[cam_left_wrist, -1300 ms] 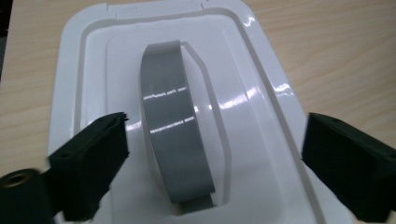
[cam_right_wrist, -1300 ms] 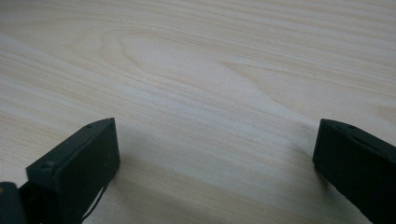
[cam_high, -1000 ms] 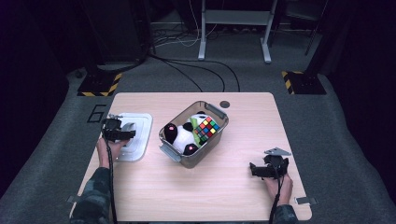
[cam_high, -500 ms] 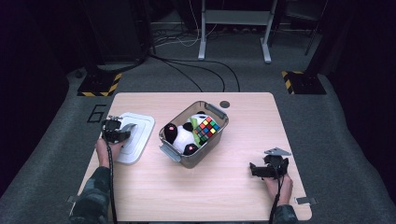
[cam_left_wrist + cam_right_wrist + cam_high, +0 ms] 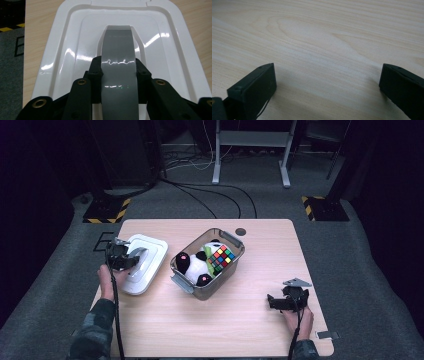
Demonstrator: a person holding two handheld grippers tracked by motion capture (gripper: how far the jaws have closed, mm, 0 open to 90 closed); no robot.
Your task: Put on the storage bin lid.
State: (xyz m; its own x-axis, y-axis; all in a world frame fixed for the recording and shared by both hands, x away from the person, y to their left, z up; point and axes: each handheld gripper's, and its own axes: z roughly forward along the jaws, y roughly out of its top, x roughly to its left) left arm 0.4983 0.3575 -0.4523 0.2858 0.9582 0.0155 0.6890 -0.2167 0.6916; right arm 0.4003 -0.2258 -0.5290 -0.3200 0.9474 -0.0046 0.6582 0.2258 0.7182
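A pale wooden desk (image 5: 210, 320) stands on grey carpet in a dark room. At its left, the left gripper (image 5: 118, 71) clamps the grey handle (image 5: 119, 65) of the white lid (image 5: 150, 251). Mid-desk, a clear bin (image 5: 231, 265) (panda, cube inside). The right gripper (image 5: 276, 302) rests open.

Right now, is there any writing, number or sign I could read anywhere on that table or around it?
None can be read for certain.
A black mark on the floor left of the table looks like "E", cut off by the table's edge.
The white lid bears no print.
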